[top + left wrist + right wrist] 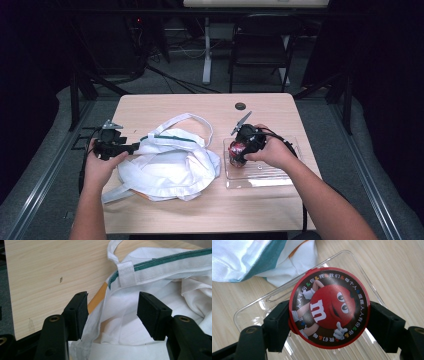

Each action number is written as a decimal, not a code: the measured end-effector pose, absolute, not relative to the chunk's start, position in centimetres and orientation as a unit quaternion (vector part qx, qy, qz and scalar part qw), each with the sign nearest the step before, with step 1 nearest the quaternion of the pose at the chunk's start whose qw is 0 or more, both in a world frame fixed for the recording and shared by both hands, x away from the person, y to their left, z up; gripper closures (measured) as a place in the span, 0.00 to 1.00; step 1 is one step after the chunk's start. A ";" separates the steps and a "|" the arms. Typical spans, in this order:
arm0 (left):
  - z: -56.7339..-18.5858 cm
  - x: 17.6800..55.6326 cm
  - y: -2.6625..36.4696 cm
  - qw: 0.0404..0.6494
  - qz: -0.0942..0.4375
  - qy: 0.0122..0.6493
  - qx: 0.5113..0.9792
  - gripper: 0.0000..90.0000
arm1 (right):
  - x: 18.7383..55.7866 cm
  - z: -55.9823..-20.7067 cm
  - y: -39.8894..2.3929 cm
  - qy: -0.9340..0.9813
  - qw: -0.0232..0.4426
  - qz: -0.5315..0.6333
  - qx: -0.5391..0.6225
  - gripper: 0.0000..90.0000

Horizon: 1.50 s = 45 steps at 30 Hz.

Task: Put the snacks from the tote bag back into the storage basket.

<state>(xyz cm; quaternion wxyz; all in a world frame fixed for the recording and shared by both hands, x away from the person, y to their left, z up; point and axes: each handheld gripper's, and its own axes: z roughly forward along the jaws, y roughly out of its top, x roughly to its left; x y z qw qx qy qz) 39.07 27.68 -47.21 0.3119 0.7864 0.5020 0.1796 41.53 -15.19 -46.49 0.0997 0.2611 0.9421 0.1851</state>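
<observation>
The desk (pixel 165 210) has bare surface along its far edge and near edge. A white cloth bag (pixel 170 162) (green-trimmed rim) lies at left of centre; a clear plastic tray (pixel 280 175) lies just right of it. The right gripper (pixel 239 151) is clamped on a round red candy tin (pixel 329 307) over the tray's left end. The left gripper (pixel 112 312) stands wide apart at the bag's left rim, cloth between the jaws, one pad touching fabric.

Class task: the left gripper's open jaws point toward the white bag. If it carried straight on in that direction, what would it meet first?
Most likely the white cloth bag itself: the left gripper already has the bag's loose edge between its open jaws, so the fabric below the green-trimmed rim comes first. Exact depth is hard to judge.
</observation>
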 end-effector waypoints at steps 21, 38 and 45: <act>-47.1 39.0 27.8 0.309 0.181 0.500 0.788 0.47 | 42.0 -48.6 -15.2 0.943 0.094 0.180 0.262 0.28; -47.1 39.0 27.8 0.309 0.180 0.500 0.789 0.47 | 42.2 -49.6 -14.9 0.946 0.089 0.180 0.256 0.28; -47.3 39.0 27.7 0.313 0.185 0.503 0.784 0.47 | 42.3 -50.1 -14.9 0.946 0.085 0.185 0.254 0.28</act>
